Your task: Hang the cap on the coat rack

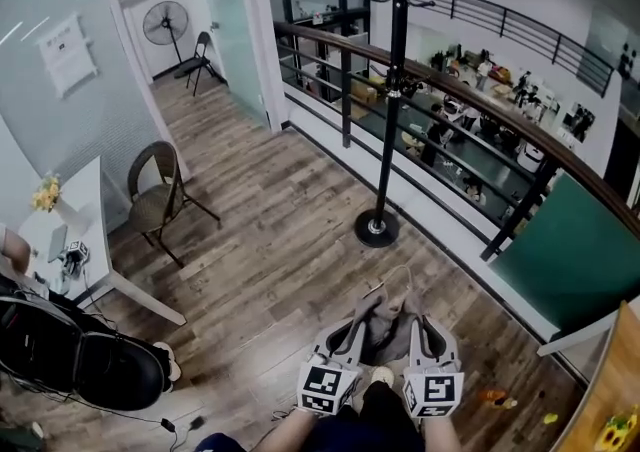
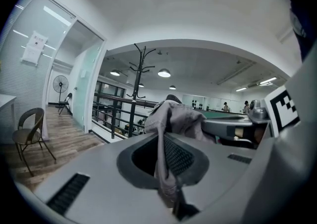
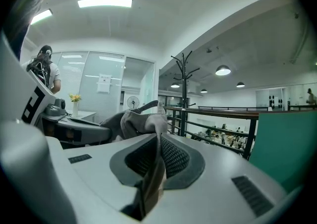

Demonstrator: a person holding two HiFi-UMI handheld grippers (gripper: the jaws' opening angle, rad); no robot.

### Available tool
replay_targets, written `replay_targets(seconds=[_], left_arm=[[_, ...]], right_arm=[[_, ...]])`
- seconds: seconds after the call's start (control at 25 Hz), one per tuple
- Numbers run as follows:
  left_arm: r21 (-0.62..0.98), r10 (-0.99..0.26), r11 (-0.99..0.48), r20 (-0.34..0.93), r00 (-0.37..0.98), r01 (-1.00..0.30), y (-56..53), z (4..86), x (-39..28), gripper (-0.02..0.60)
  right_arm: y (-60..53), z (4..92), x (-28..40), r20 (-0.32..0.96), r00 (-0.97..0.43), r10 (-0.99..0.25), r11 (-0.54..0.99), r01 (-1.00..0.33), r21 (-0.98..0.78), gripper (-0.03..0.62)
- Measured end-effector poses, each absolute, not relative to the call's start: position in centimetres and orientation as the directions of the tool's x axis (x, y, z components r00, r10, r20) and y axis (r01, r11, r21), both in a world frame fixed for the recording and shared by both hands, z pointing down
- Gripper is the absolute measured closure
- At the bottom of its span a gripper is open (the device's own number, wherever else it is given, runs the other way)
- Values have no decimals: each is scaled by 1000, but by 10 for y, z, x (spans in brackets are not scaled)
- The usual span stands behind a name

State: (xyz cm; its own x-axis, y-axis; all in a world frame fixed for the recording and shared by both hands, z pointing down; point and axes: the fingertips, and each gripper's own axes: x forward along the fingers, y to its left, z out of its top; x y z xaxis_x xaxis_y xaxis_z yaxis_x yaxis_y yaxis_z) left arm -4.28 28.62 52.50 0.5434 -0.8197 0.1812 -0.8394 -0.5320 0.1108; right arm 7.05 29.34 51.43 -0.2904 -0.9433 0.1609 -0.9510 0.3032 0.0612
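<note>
The left claw is clenched on a fold of the grey cap, with the cloth pinched between its ribbed pads and bunched above them. The right claw grasps the cap's other side the same way, fabric caught in its closed jaws. In the head view both claws sit side by side close to the person, the cap held between them above the wooden floor. The black coat rack stands ahead, well apart from the cap, its round base on the floor just beside the railing. A chair stands at the left.
</note>
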Motion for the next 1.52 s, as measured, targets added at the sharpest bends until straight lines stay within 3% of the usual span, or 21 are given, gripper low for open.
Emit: replay_targets(seconds=[0.52,1.52], left_arm=[[108,-846,-480,207,492,-871,215,534,-37,565],[122,-896,-358,235,377,-926,49,537,54,565]], right_arm=[[212,519,77,176,-352,-919,367,-928,62,557],[24,514,161,164,-452,-877,465,-884,51,557]])
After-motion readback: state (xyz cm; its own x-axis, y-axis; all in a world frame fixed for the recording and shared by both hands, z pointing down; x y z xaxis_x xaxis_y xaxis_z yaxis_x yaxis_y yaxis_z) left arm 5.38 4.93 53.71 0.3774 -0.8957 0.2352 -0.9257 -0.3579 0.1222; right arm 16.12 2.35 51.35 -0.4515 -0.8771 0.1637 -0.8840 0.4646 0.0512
